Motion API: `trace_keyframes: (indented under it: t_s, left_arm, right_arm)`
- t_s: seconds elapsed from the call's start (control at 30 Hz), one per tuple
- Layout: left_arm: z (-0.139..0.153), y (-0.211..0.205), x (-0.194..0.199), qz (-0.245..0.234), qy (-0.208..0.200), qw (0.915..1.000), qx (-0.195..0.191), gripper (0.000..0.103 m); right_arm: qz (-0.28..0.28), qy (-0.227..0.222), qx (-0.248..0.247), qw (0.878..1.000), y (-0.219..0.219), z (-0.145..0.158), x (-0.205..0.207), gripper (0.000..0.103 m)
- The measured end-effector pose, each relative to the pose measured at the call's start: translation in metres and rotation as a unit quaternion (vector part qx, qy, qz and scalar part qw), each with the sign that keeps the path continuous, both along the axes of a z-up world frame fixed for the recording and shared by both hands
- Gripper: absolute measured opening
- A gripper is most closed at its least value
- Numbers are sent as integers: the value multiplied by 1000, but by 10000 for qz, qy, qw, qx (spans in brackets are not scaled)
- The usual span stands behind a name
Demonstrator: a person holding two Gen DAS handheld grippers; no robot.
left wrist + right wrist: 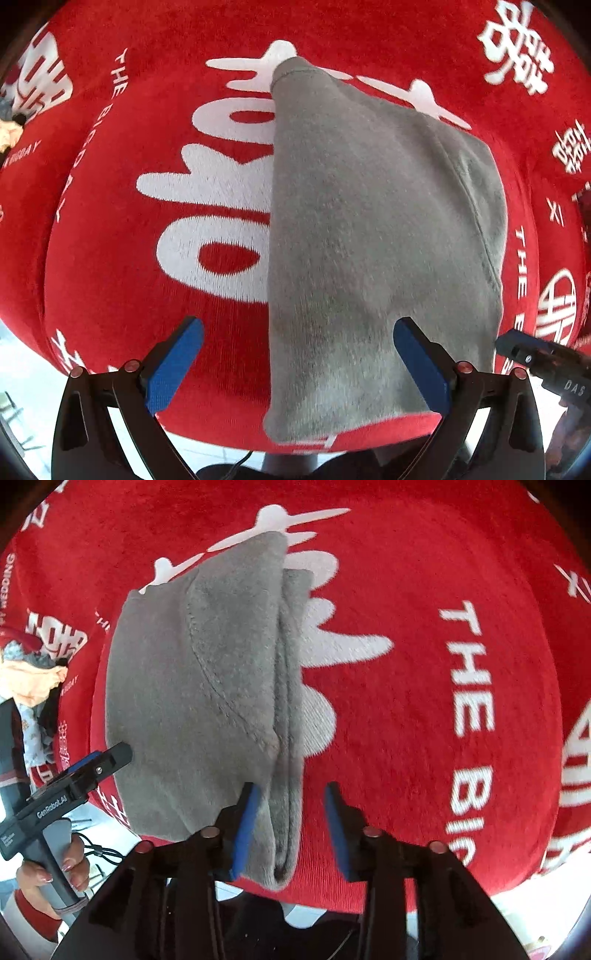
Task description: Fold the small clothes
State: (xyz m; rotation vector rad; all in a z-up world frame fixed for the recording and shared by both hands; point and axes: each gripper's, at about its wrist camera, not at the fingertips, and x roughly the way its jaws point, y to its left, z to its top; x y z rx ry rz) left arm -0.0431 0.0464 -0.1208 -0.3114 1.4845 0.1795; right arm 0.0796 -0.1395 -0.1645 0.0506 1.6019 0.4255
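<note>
A grey folded garment (369, 221) lies flat on the red cloth (110, 258) with white lettering. My left gripper (299, 323) hangs above the garment's near end, its blue pads (177, 365) spread wide and holding nothing. In the right wrist view the same garment (192, 683) shows stacked layers along its right edge. My right gripper (291, 786) straddles that layered edge near the front corner. Its jaws are apart: the left pad (245, 819) is against the fabric and the right pad (336, 819) stands clear of it. A hand (55, 867) holds the left gripper (103, 760) at the garment's left side.
A pile of other small clothes (33, 679) sits at the far left of the red cloth (406, 664). The covered table's front edge runs just below both grippers, with pale floor (22, 369) beyond. The right gripper's tip (517, 343) shows at the lower right of the left wrist view.
</note>
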Motion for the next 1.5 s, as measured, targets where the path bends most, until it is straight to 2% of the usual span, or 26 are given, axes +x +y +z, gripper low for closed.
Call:
trace_keyframes:
  t_s: [0.1, 0.27, 0.4, 0.57, 1.0, 1.5]
  left_arm:
    - [11, -7, -4, -189, 1, 9998, 108, 103]
    - [29, -11, -11, -290, 80, 9995, -14, 103]
    - [48, -12, -15, -362, 23, 9993, 105, 103]
    - [68, -12, -18, -385, -9, 9986, 372, 103]
    - [88, -4, -34, -170, 151, 9987, 467, 103]
    - [94, -3, -41, -124, 217, 9992, 313, 103]
  right_arm:
    - [110, -93, -223, 9996, 2, 12, -7, 57]
    - [229, -250, -195, 9992, 15, 36, -17, 80]
    - [230, -469, -277, 9983, 27, 52, -21, 83]
    - [219, -675, -371, 9968, 38, 71, -24, 101]
    - [6, -407, -850, 9955, 45, 90, -33, 102]
    - [235, -526, -1012, 9932, 54, 98, -46, 102]
